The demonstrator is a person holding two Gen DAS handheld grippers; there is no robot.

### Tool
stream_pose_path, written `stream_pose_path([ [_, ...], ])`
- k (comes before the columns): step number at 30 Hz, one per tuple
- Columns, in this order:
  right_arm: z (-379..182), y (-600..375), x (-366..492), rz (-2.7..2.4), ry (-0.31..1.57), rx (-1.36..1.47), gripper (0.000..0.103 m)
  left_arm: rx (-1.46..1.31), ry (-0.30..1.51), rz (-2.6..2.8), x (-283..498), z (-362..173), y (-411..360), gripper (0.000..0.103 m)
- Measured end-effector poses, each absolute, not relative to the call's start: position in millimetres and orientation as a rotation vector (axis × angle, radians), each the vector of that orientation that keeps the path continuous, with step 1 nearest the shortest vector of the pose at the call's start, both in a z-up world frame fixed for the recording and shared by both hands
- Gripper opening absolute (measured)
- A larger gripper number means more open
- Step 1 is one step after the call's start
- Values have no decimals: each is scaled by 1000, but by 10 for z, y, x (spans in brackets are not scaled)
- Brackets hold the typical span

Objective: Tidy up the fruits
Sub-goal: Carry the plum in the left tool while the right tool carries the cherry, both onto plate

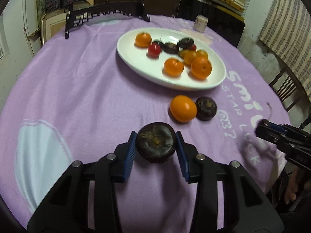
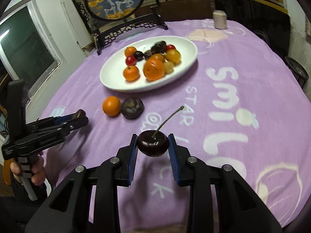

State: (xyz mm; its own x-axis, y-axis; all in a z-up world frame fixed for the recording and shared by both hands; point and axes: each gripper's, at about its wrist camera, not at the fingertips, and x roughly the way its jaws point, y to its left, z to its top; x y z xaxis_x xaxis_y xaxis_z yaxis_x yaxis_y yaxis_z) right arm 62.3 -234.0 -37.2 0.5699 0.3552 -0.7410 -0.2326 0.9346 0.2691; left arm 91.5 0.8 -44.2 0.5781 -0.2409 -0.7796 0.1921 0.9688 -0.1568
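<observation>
My left gripper (image 1: 155,145) is shut on a dark brown wrinkled fruit (image 1: 155,145) and holds it above the purple cloth. My right gripper (image 2: 152,145) is shut on a dark cherry (image 2: 152,145) with a long stem. A white oval plate (image 1: 136,62) lies further back and holds several oranges, dark fruits and red fruits; it also shows in the right wrist view (image 2: 112,77). An orange (image 1: 183,108) and a second dark fruit (image 1: 205,108) lie on the cloth just in front of the plate; both also show in the right wrist view, the orange (image 2: 111,106) and the dark fruit (image 2: 132,107).
The round table wears a purple cloth (image 1: 77,89) with white lettering. A black ornate stand (image 1: 105,13) with a round picture stands at the back. A small pale jar (image 1: 200,23) sits at the back right. The right gripper shows in the left wrist view (image 1: 281,137), the left one in the right wrist view (image 2: 58,124).
</observation>
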Motion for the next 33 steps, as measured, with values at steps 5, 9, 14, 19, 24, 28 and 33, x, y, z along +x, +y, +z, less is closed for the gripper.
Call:
stream_pose_path([
  [5, -97, -2203, 903, 360, 834, 84, 31, -59, 852, -194, 1024, -117, 131, 40],
  [9, 89, -2034, 1366, 379, 808, 56, 31, -57, 833, -150, 1465, 102, 134, 40],
  [14, 163, -1703, 2017, 396, 792, 15, 31, -50, 816, -92, 2224, 310, -18, 40],
  [19, -39, -1680, 2321, 397, 796, 42, 31, -112, 816, -100, 2605, 171, -60, 40],
  [24, -183, -1632, 2384, 412, 840, 28, 31, -102, 875, -120, 2661, -22, -69, 40],
  [28, -210, -1578, 2373, 399, 837, -1, 31, -98, 870, -125, 2604, -28, -70, 40],
  [33, -197, -1571, 2386, 388, 814, -14, 34, -109, 874, -118, 2594, -41, -58, 43],
])
